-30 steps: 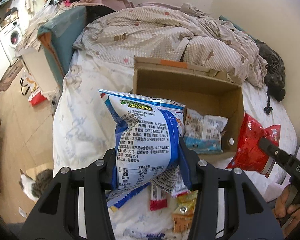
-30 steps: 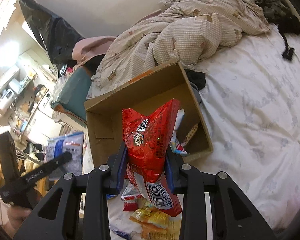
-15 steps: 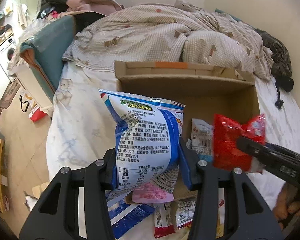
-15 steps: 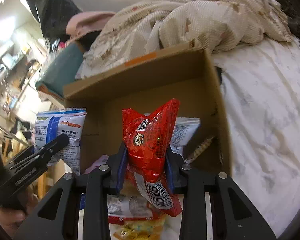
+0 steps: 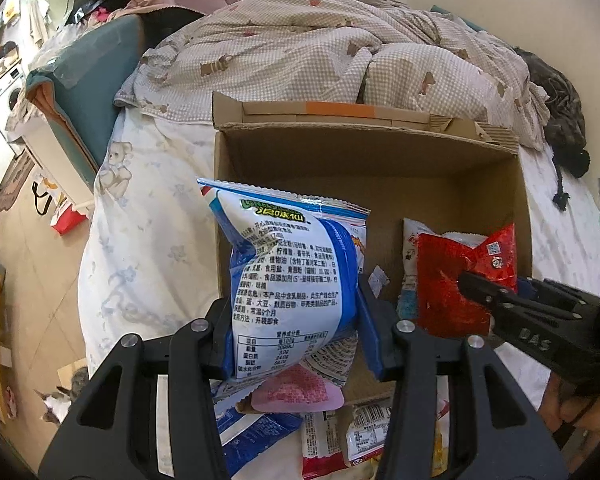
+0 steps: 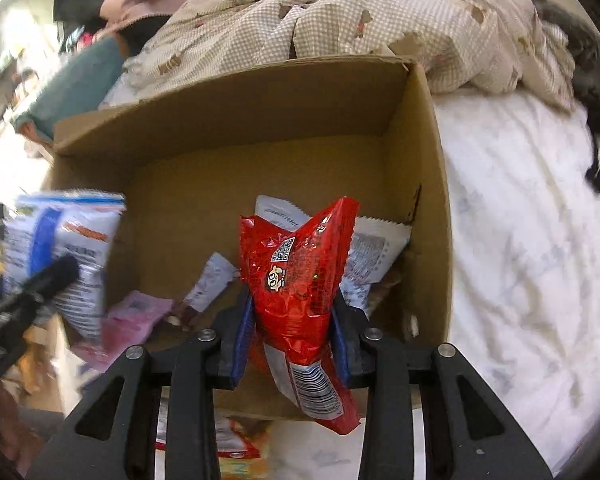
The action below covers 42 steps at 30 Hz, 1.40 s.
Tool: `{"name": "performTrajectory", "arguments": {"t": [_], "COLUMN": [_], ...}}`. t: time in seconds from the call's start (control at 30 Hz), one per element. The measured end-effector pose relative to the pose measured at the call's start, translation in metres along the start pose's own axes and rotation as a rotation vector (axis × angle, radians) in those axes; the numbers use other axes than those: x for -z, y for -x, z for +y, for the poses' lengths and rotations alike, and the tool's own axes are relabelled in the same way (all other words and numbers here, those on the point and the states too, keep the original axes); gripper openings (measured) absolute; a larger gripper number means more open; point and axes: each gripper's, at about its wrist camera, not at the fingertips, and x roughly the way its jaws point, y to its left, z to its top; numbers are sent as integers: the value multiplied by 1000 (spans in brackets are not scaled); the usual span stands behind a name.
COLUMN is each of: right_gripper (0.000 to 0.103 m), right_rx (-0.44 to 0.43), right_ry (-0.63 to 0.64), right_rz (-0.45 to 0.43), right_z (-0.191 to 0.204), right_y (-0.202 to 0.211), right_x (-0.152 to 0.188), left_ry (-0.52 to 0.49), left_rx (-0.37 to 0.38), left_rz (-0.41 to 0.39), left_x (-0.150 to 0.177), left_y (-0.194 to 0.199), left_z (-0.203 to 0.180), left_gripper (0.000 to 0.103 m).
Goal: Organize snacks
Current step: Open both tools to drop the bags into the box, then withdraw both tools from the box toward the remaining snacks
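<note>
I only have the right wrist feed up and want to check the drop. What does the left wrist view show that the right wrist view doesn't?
Only the left wrist view shows the cat on the floor and the box's orange-taped rear flap. Only the right wrist view shows the red bag's barcode. Both show the cardboard box, the left gripper shut on the blue-and-white bag, and the right gripper shut on the red bag.

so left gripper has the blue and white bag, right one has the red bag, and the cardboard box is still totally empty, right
Not empty. The right wrist view shows white packets and a pink pack already lying in the cardboard box. The left gripper does hold the blue and white bag, the right gripper the red bag.
</note>
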Motion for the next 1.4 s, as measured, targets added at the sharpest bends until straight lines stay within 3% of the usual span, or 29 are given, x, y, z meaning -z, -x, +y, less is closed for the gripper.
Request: {"name": "performTrajectory", "arguments": {"t": [0.13,0.4,0.47,0.5,0.57,0.6,1.07,1.4], "right_gripper": [36,45,65,68,69,69,69,69], "right_rx": [-141,-269,-254,-242,-229,-228,-201,-173], "right_ry": [-83,-110,-105,-103,-99,-102,-106,-114], "right_rz": [7,26,-6,-21,-48,-53,-78,-135], "right_z": [-8,-6,-6,-4,-6,-7,-12,-18], "right_y": [1,2,8,9,14,16,23,54], "right_x": [0,0,-1,-3,-3,-4,-7,4], "left_ry": [13,26,5,1,0,1,9,42], "left_rx": [-4,9,13,13,11,8,-7,-13], "left_rz": [-8,-27,-25,-25,-43,-54,-72,-164], "left_x": [0,-2,-2,-2,-2,-2,0,7], "left_y": [1,5,7,7,11,13,19,45], "left_z": [3,6,3,3,2,2,7,15], "left_gripper": [45,48,55,69,83,85,85,85]}}
